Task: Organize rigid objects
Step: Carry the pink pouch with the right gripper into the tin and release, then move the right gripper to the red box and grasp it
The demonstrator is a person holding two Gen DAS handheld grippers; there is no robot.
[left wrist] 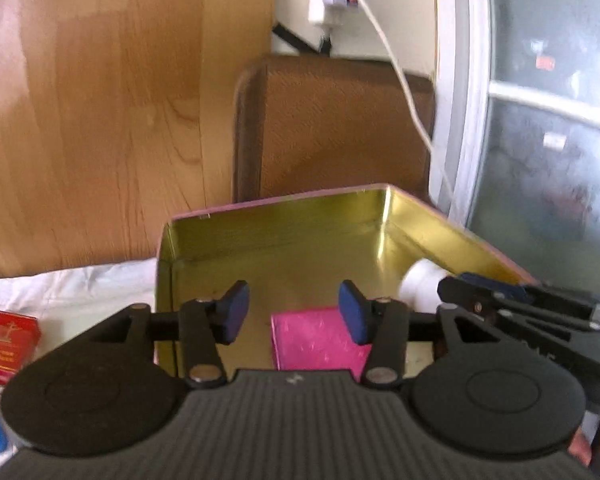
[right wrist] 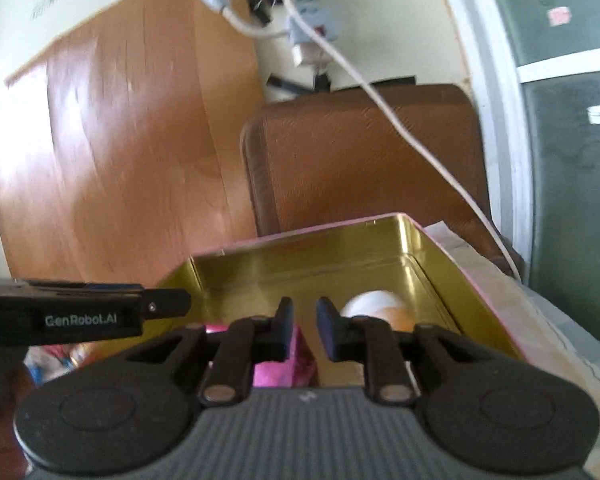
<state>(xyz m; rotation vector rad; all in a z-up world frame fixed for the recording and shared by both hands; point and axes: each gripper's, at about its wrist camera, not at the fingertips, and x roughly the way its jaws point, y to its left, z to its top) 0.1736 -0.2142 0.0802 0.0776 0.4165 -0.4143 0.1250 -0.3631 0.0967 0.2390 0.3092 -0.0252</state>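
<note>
We see a pink box lying on the floor of an open gold-lined tin, low in the tin's near half; from the left wrist view it sits just beyond and between the blue pads of the left tool, whose jaws stand wide apart with nothing between them. A white rounded object lies in the tin's right side against the right wall, just beside the tip of the right tool that reaches in from the right edge of that view. In the right wrist view the same pink box shows partly behind the left finger of the right tool, and the white rounded object, with an orange tint on its near side, lies just past the right finger; the jaws here are nearly together with a narrow gap and grip nothing. The left tool enters this view from the left, over the tin's near left corner. The tin has a pink outer rim and rests on a pale covered surface. Left of the tin stands a red carton. Behind the tin we see a brown padded chair back, a wooden panel and a white cable hanging across
</note>
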